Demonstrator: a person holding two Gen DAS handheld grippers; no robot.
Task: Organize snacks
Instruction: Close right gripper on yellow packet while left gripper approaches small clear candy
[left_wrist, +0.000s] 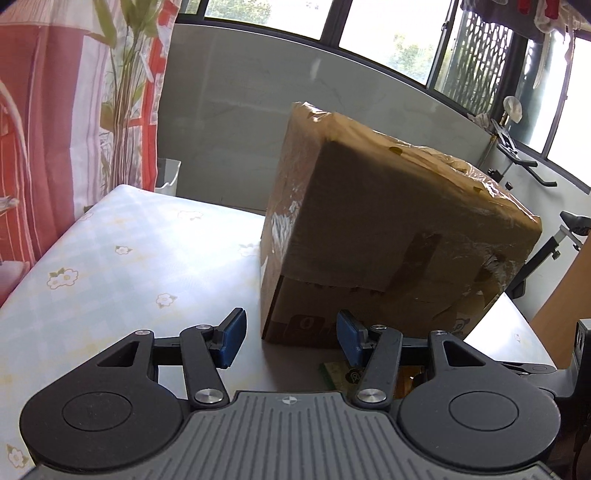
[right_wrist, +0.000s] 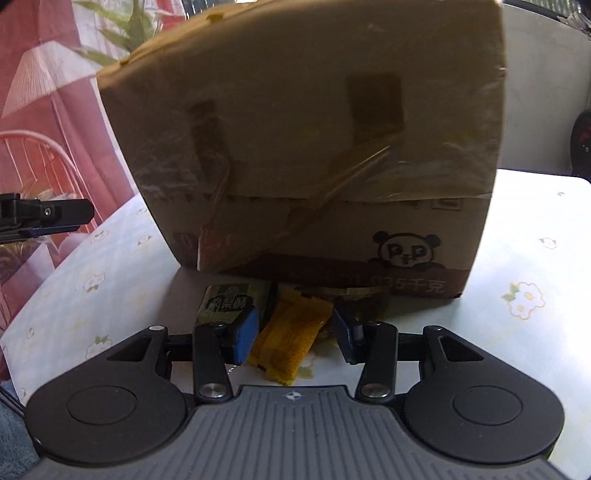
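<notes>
Blue-padded fingers of the right gripper are seen at the bottom centre of the right wrist view, spread wide, with nothing gripped between them. A yellow snack packet is seen lying on the table in the gap between those fingers, apart from both pads, its crimped end turned toward the camera. Just left of it, a green snack packet with printed characters is partly hidden behind the left pad. Both packets are found at the foot of a taped cardboard box, whose front face carries a panda drawing at its lower right. At the left edge of that view, part of the other gripper's black frame is visible. In the left wrist view, the left gripper is held wide open and empty at the bottom centre, above the floral tablecloth. The same box is seen beyond it, right of centre. A red patterned curtain fills the upper left, and windows run along the top.
</notes>
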